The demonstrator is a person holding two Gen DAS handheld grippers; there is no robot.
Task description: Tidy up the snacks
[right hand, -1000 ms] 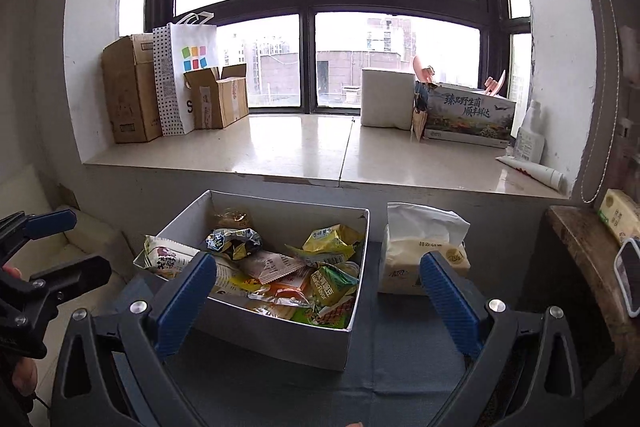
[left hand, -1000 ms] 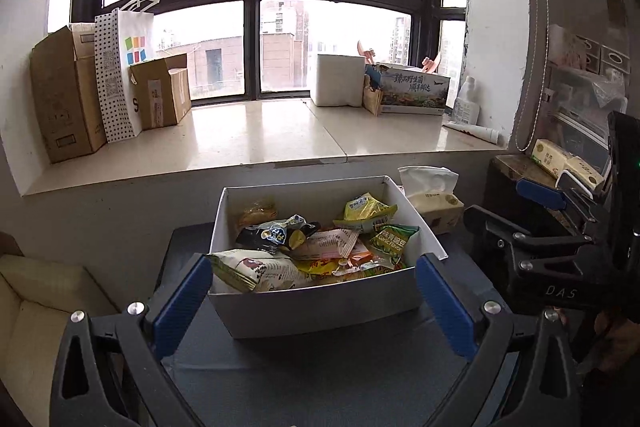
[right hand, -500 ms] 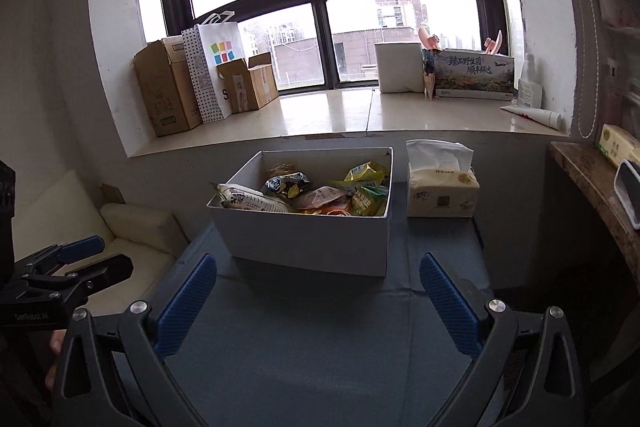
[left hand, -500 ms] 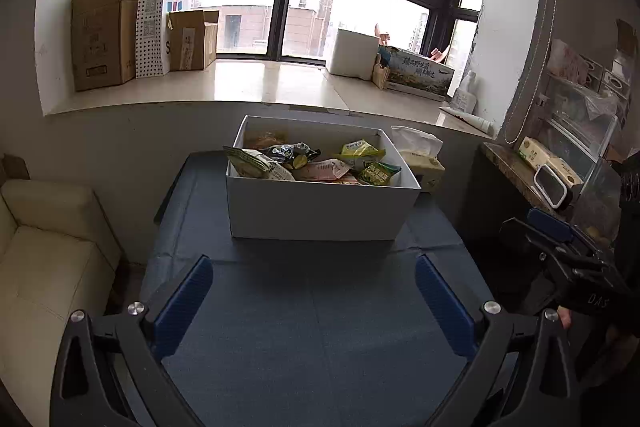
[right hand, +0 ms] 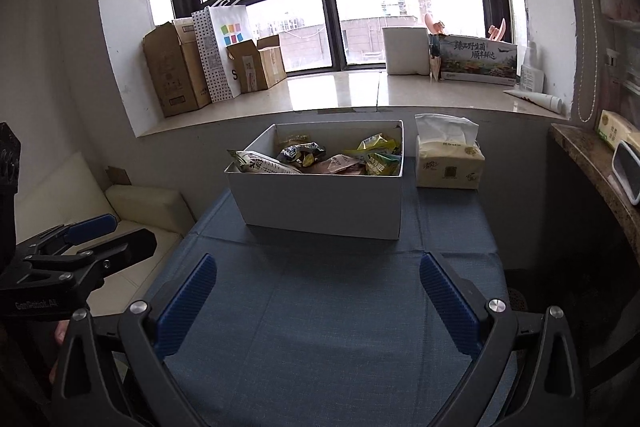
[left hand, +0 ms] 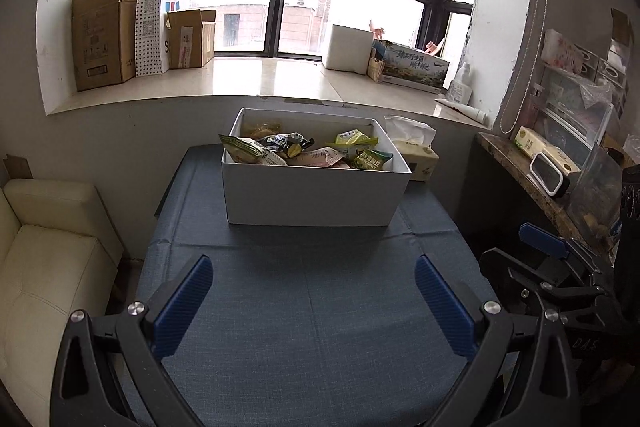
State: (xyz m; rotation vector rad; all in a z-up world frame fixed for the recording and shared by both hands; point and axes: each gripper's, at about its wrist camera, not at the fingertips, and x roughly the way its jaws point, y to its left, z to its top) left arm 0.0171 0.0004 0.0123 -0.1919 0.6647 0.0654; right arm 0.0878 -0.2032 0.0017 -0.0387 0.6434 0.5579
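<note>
A white box (left hand: 312, 193) (right hand: 320, 205) stands at the far end of the blue-clothed table (left hand: 308, 327) (right hand: 332, 327), filled with several snack packets (left hand: 304, 153) (right hand: 320, 159). One long white-and-green packet (left hand: 250, 149) (right hand: 266, 163) leans over the box's left rim. My left gripper (left hand: 312, 303) hovers open over the near part of the table, nothing between its fingers. My right gripper (right hand: 318, 301) is also open and holds nothing, well short of the box. Each gripper appears from the side in the other's view: the right gripper (left hand: 544, 267) and the left gripper (right hand: 80, 239).
A tissue pack (left hand: 414, 151) (right hand: 446, 159) stands right of the box. A cream sofa (left hand: 48, 239) lies left of the table, a brown side shelf (left hand: 532, 183) to the right. The windowsill (left hand: 256, 79) carries cardboard boxes, a dotted paper bag and a printed carton.
Both grippers have pulled back from over the box toward the near end of the table and stayed open. The box now looks farther away, with its front wall in view.
</note>
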